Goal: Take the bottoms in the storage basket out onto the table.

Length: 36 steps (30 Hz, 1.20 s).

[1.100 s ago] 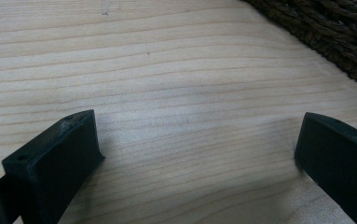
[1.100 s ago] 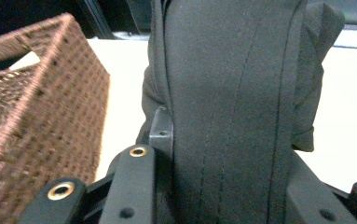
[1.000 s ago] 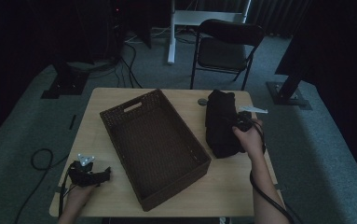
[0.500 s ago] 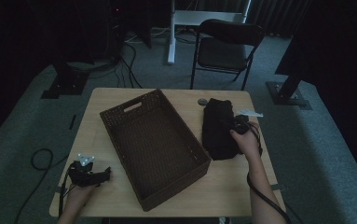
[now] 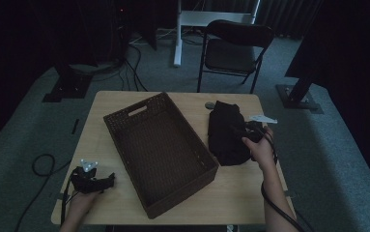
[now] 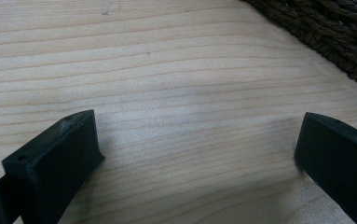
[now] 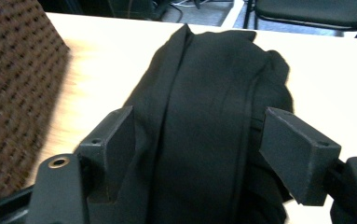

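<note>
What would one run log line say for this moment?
right gripper: jaws just opening, astride black cloth | left gripper: open over bare table | basket: empty

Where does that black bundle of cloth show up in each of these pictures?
High view: black cloth lies right of centre on the table, beside the wicker basket.
Left gripper view: not in it.
Right gripper view: cloth fills the centre.
Shared landmark: the wicker basket, top right and at left.
</note>
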{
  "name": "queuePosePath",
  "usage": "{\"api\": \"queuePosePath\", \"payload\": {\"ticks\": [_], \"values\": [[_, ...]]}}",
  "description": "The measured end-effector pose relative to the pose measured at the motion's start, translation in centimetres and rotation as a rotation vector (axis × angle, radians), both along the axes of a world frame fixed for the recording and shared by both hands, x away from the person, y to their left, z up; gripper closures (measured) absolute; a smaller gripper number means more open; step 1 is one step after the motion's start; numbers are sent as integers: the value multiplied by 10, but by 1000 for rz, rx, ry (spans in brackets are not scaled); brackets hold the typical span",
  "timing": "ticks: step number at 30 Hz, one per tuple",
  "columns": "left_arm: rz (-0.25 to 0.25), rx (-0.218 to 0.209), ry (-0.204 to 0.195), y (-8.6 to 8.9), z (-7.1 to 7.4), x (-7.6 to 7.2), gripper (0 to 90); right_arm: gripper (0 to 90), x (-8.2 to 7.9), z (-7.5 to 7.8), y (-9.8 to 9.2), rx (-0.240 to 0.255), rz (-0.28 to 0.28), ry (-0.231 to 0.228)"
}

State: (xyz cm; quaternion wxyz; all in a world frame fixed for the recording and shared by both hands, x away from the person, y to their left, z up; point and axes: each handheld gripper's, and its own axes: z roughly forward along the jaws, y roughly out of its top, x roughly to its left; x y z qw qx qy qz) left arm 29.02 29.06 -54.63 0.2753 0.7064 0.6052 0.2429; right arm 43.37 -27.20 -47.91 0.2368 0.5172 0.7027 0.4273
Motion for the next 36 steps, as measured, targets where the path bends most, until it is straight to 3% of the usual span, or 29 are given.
{"api": "queuePosePath", "payload": {"ticks": [6, 17, 36], "values": [[0, 0, 0, 0, 0, 0, 1, 257, -12, 1, -4, 6, -20, -5], [0, 0, 0, 0, 0, 0, 1, 243, -40, 5, -8, 20, 3, -14], [0, 0, 0, 0, 0, 0, 1, 196, -94, -14, -9, 40, 75, 4]]}}
